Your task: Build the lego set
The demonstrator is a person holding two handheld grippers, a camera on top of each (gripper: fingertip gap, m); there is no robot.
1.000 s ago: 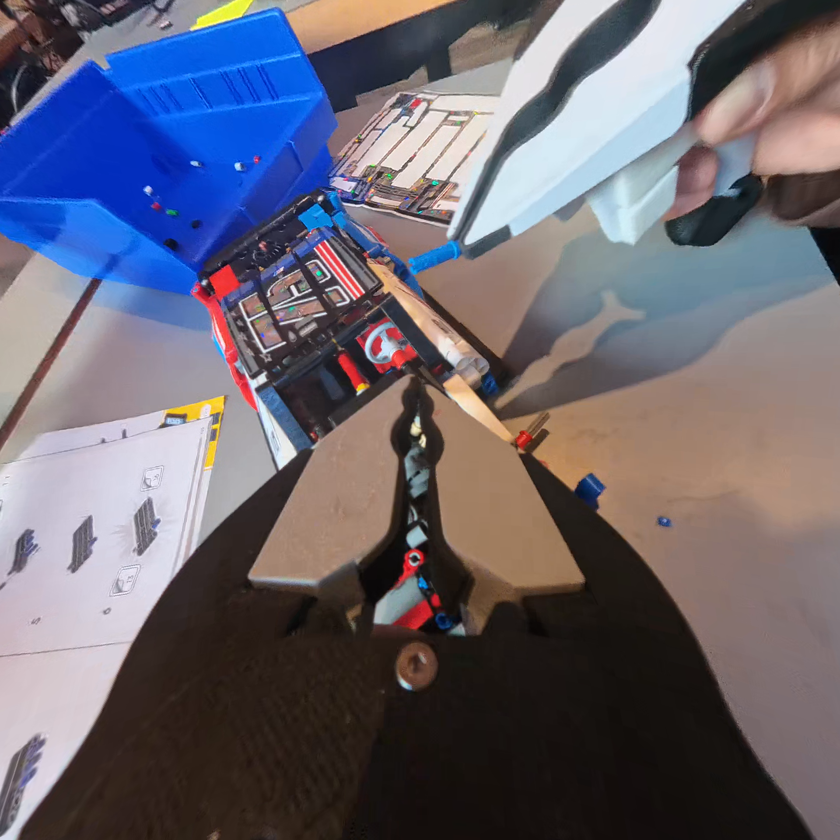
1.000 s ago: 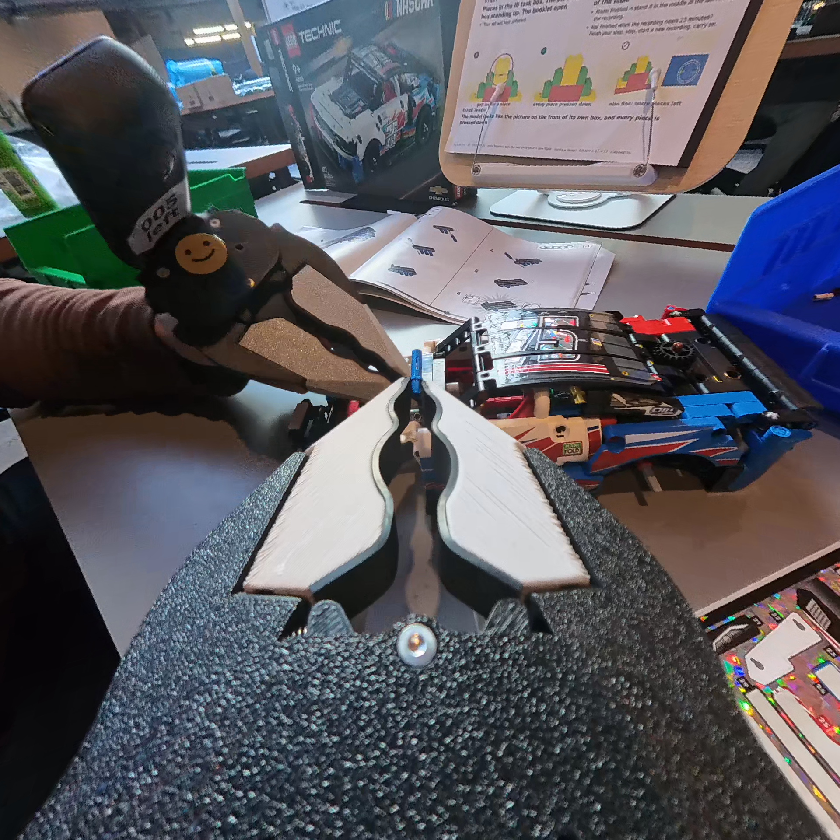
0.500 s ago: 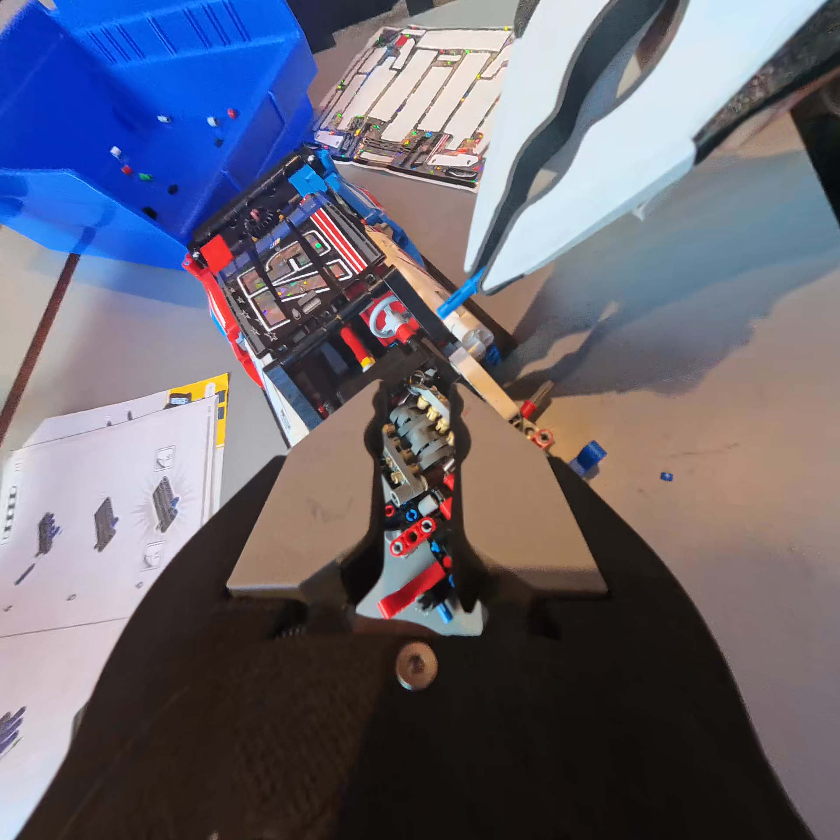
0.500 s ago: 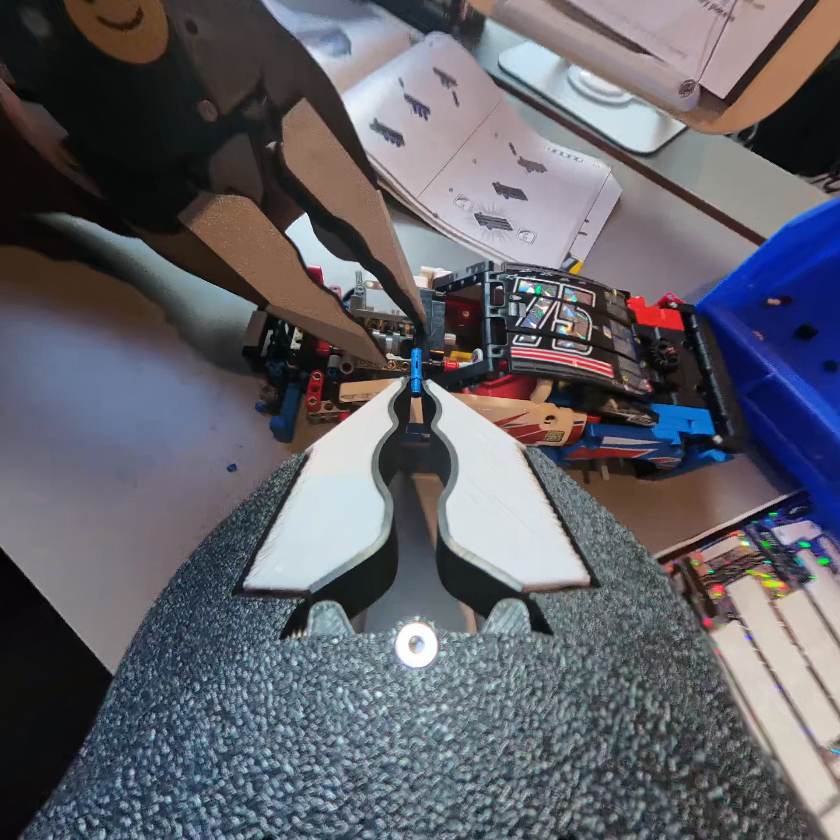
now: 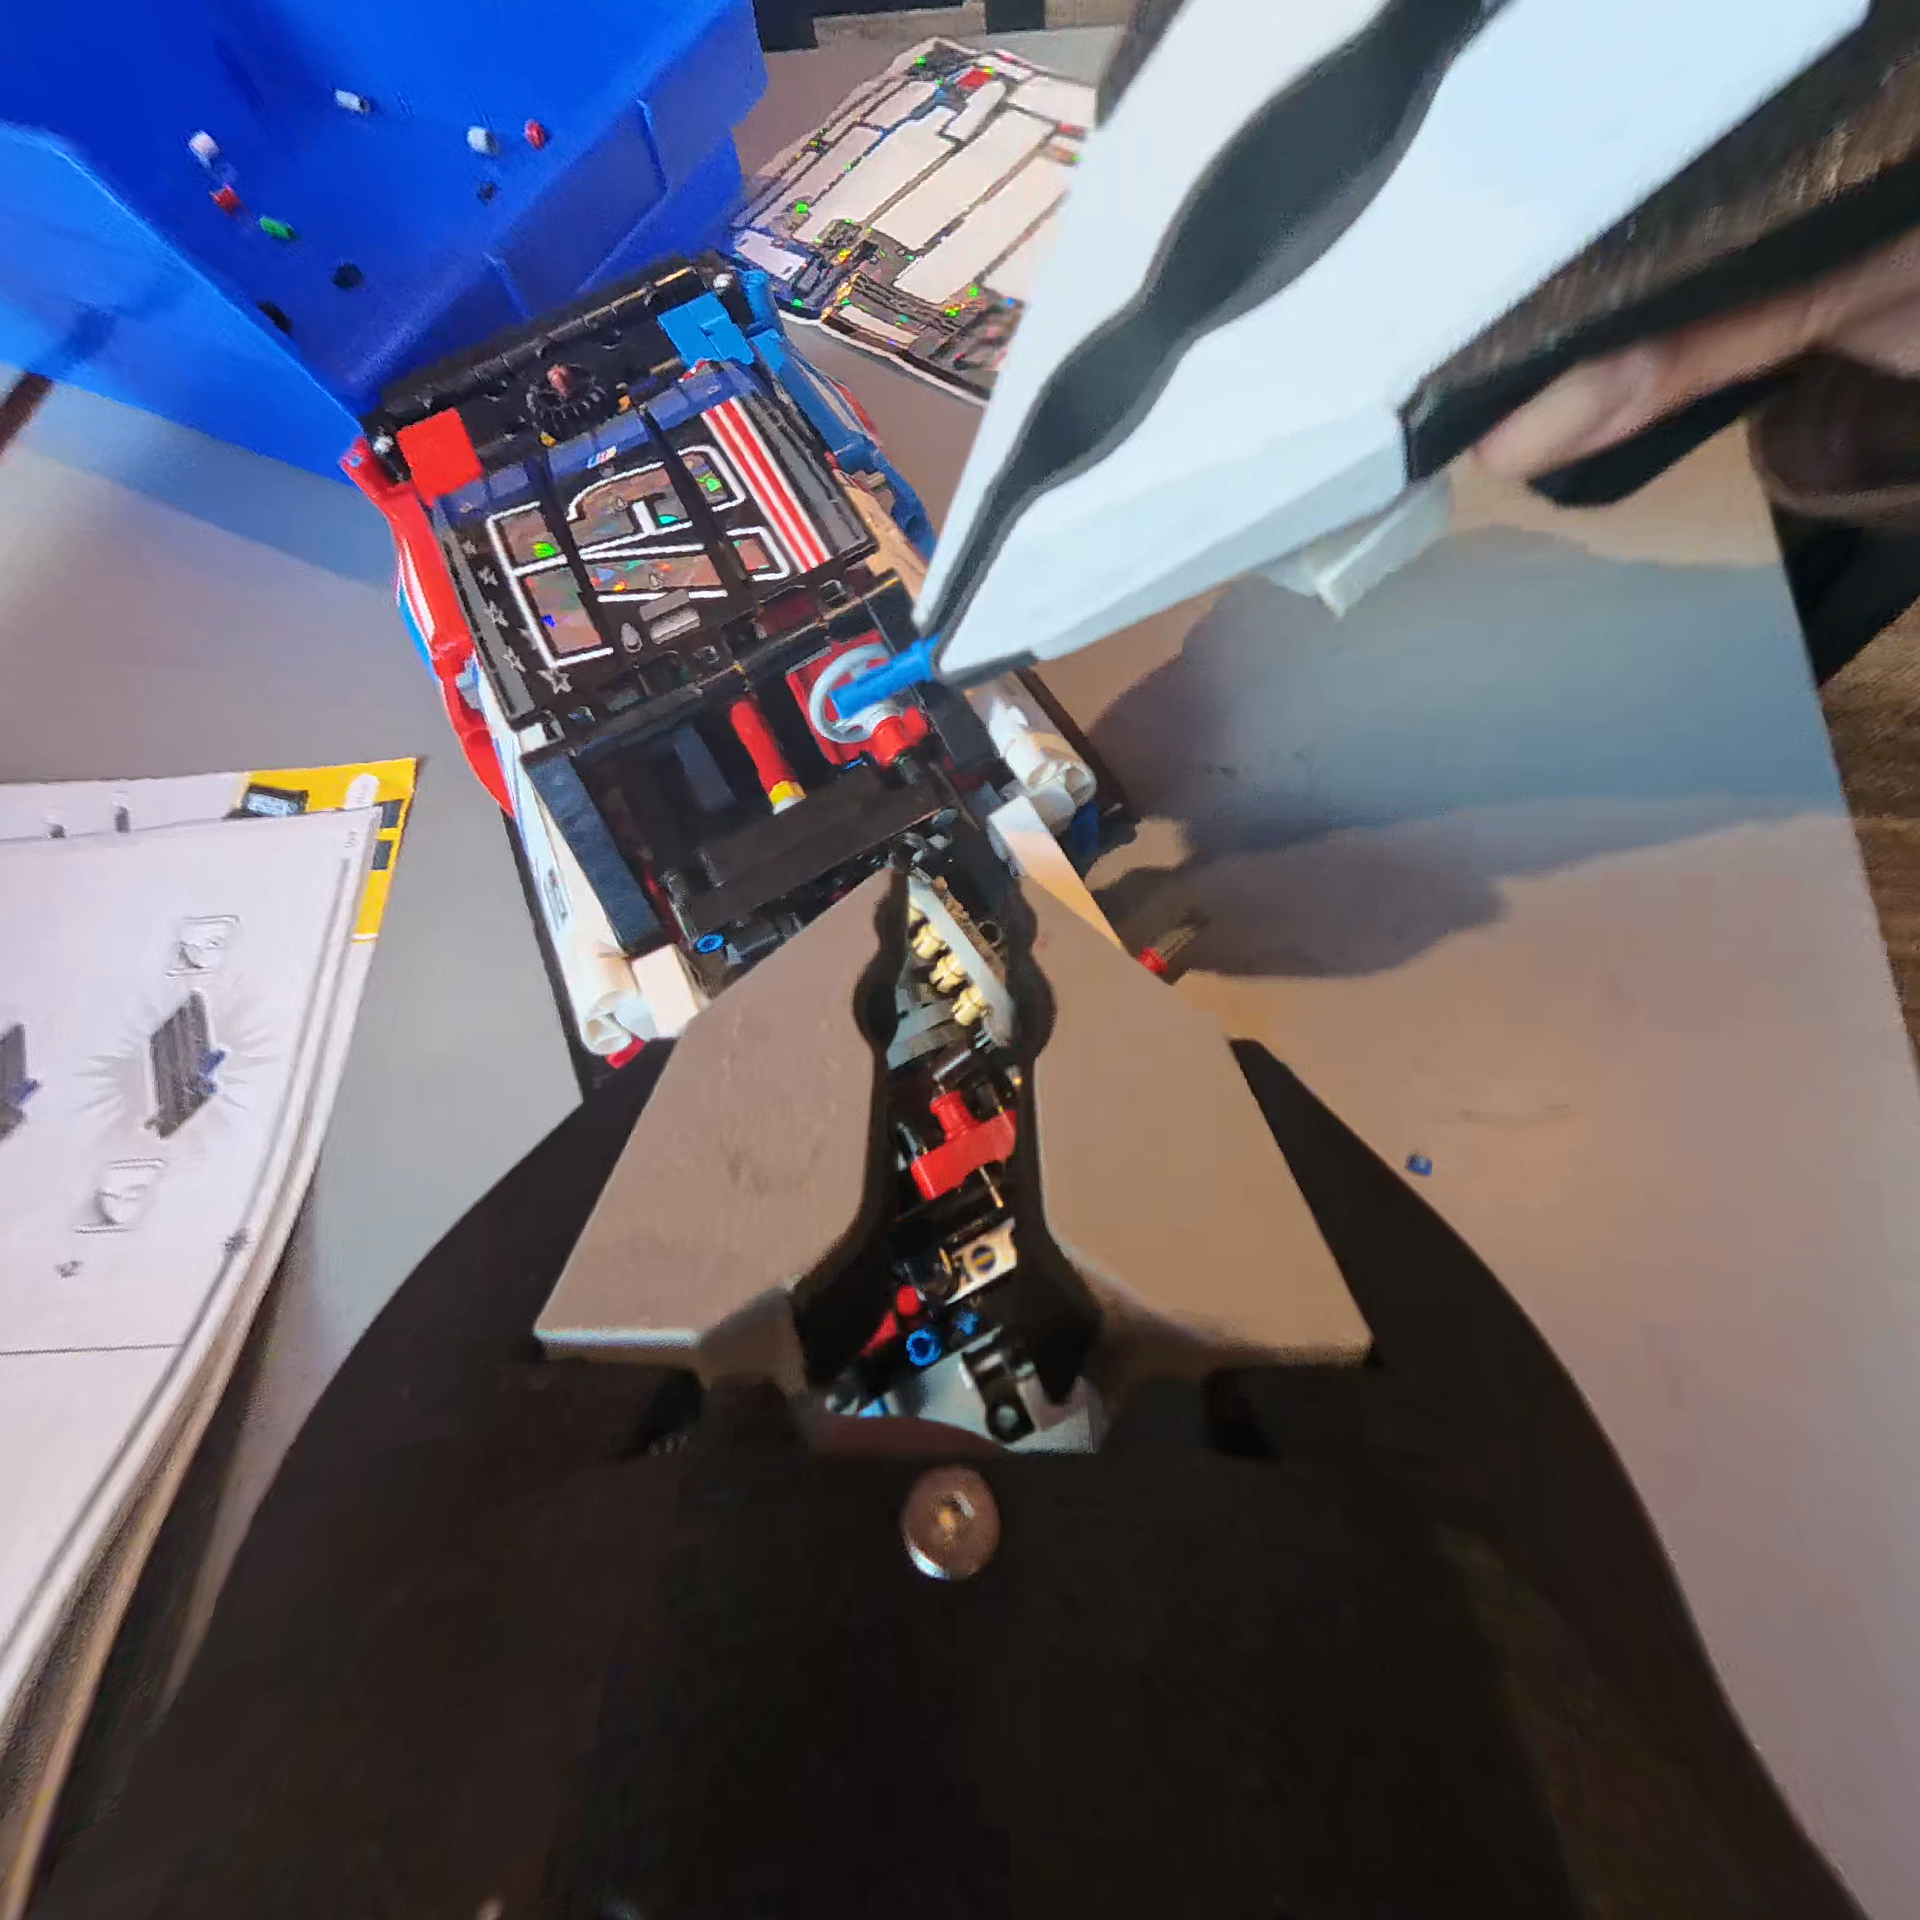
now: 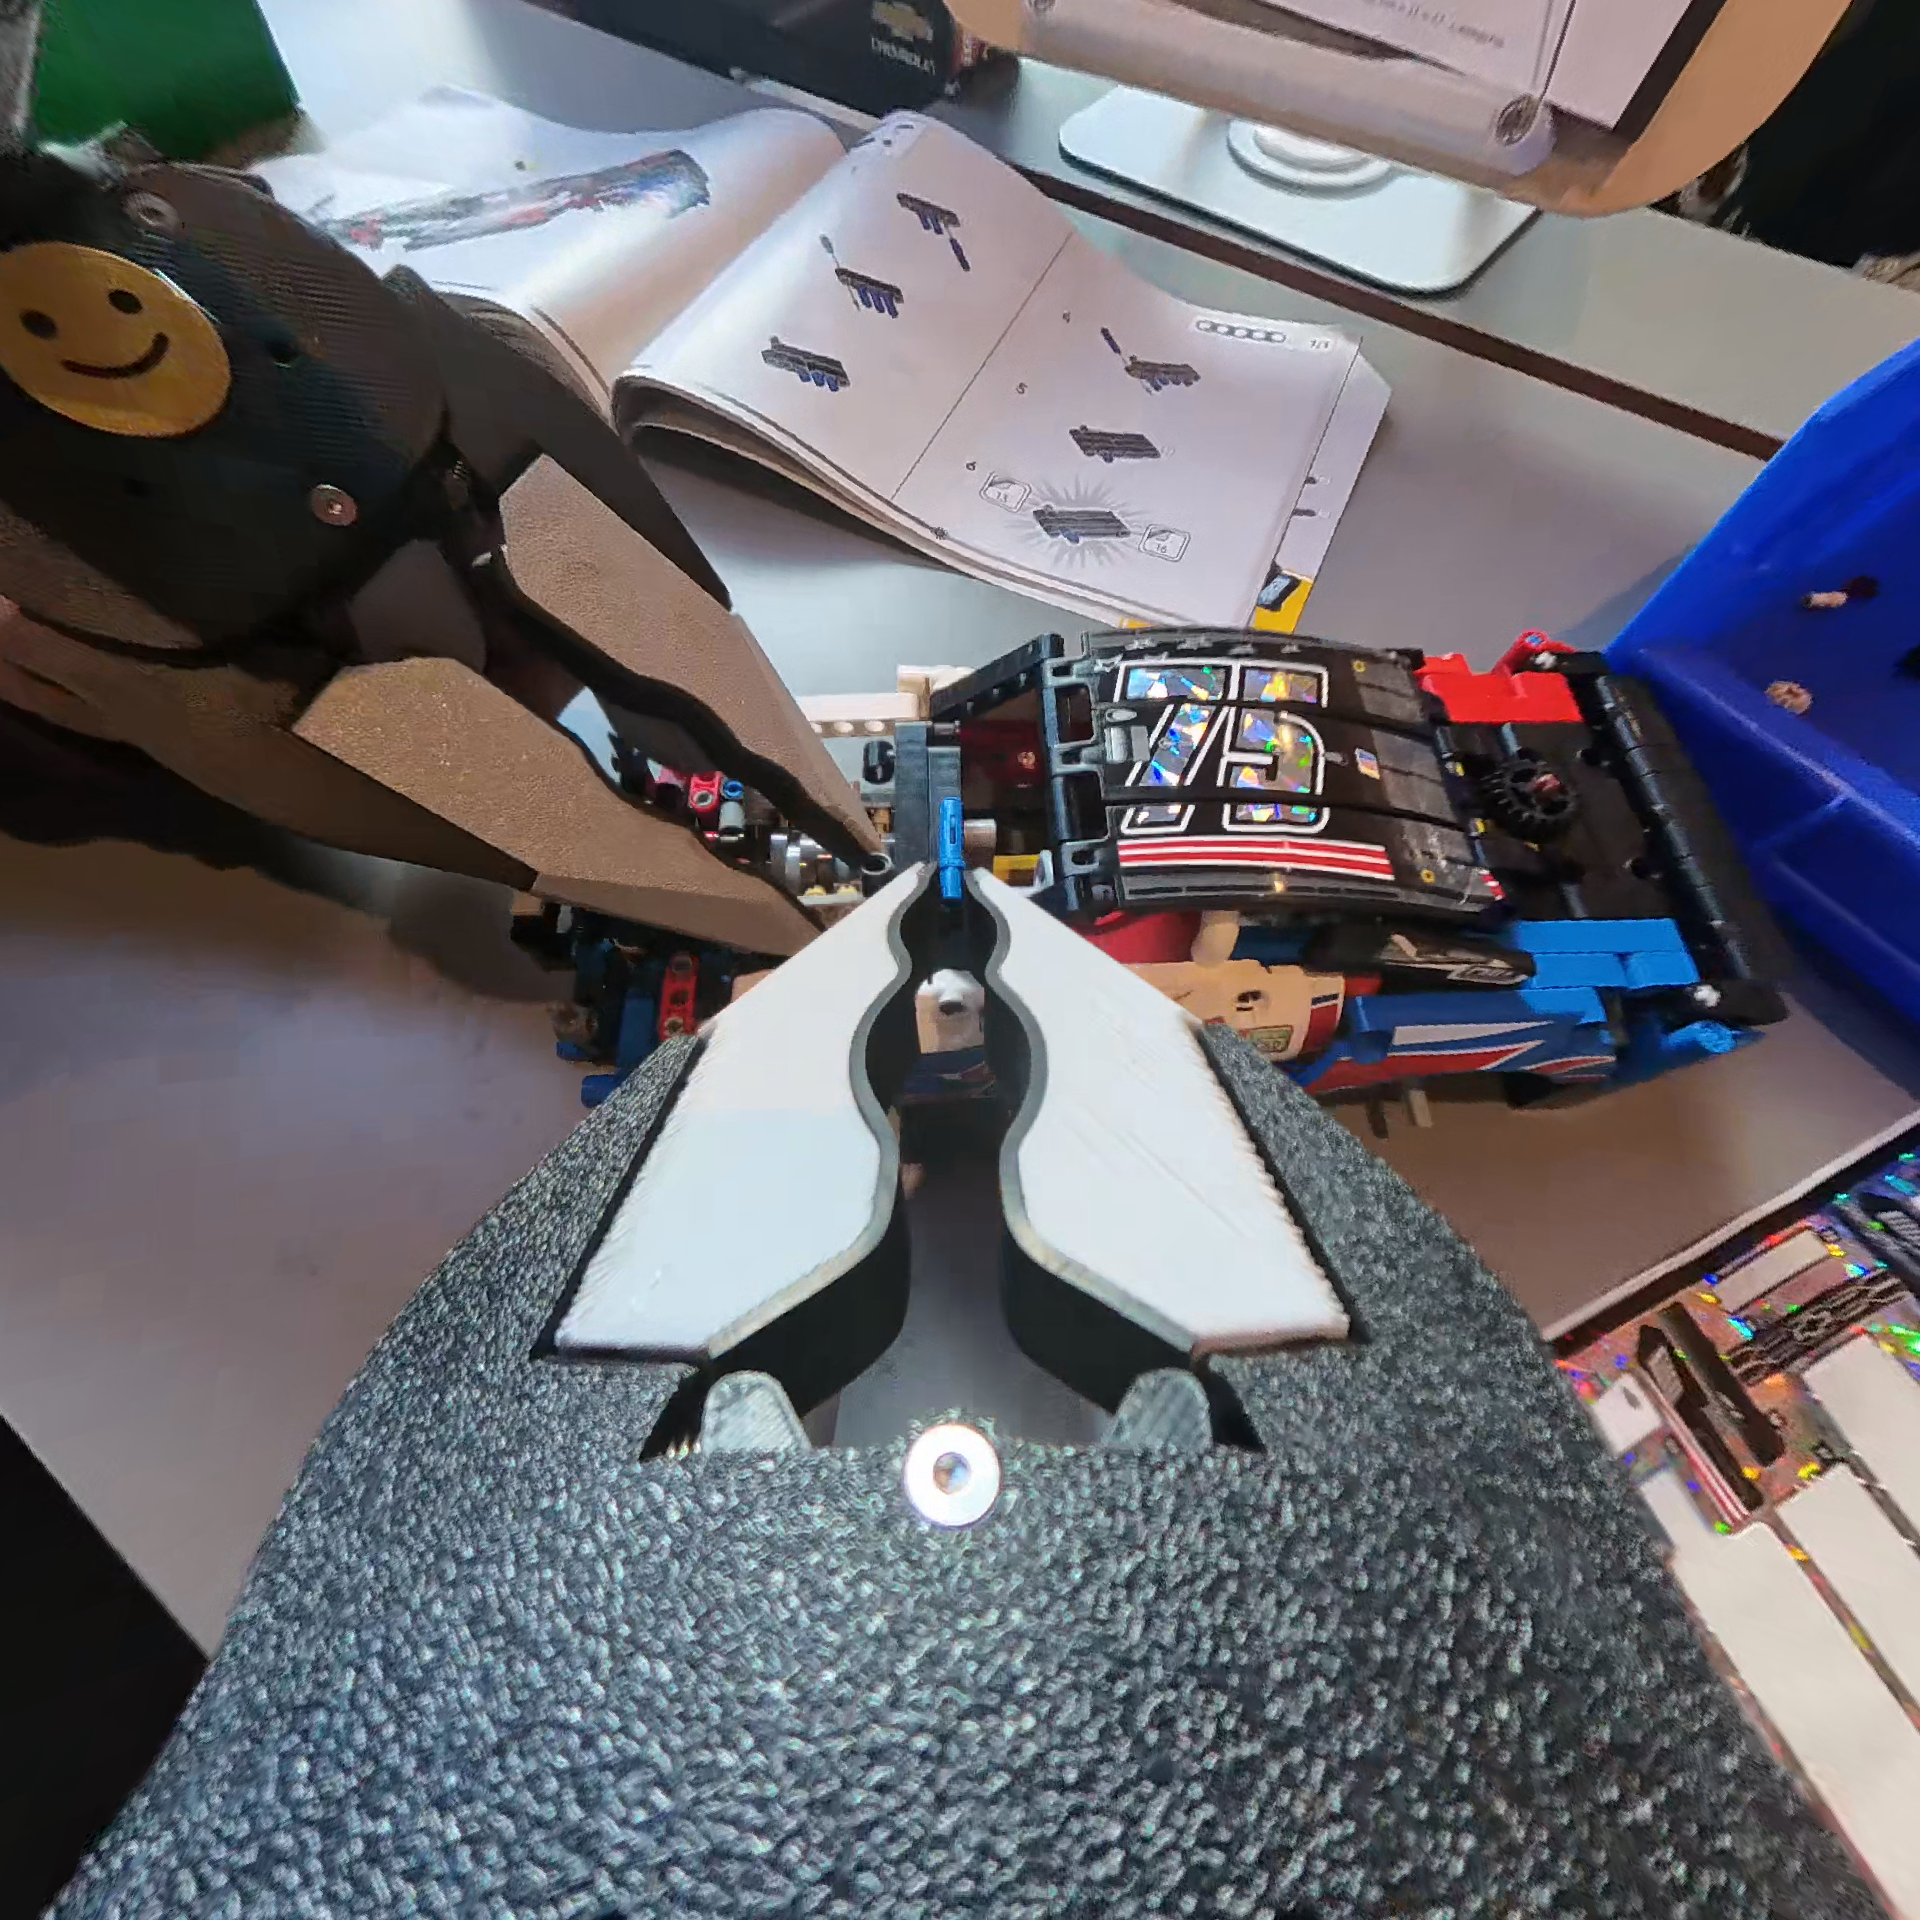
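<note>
The lego car (image 5: pixel 644 561) with a black patterned roof and blue and red sides lies on the grey table; it also shows in the right wrist view (image 6: pixel 1299 790). My left gripper (image 5: pixel 956 914) has dark grey fingers closed around the car's exposed front engine section (image 5: pixel 945 977), and it shows in the right wrist view (image 6: pixel 847 904). My right gripper (image 6: pixel 950 883) has white fingers and is shut on a small blue pin (image 6: pixel 950 847). In the left wrist view the right gripper (image 5: pixel 930 649) holds the pin (image 5: pixel 878 681) with its tip at the cockpit's steering wheel.
A blue bin (image 5: pixel 312 156) with loose small parts stands just behind the car's rear (image 6: pixel 1818 623). An open instruction booklet (image 6: pixel 935 364) lies beyond the car (image 5: pixel 156 1039). A sticker sheet (image 6: pixel 1766 1403) lies at the right. A stand's white base (image 6: pixel 1299 177) is at the back. The grippers are tip to tip, or close to it.
My right gripper has carried the blue pin down and in, from beside the car to its cockpit. My left gripper has shifted forward along the car's front section.
</note>
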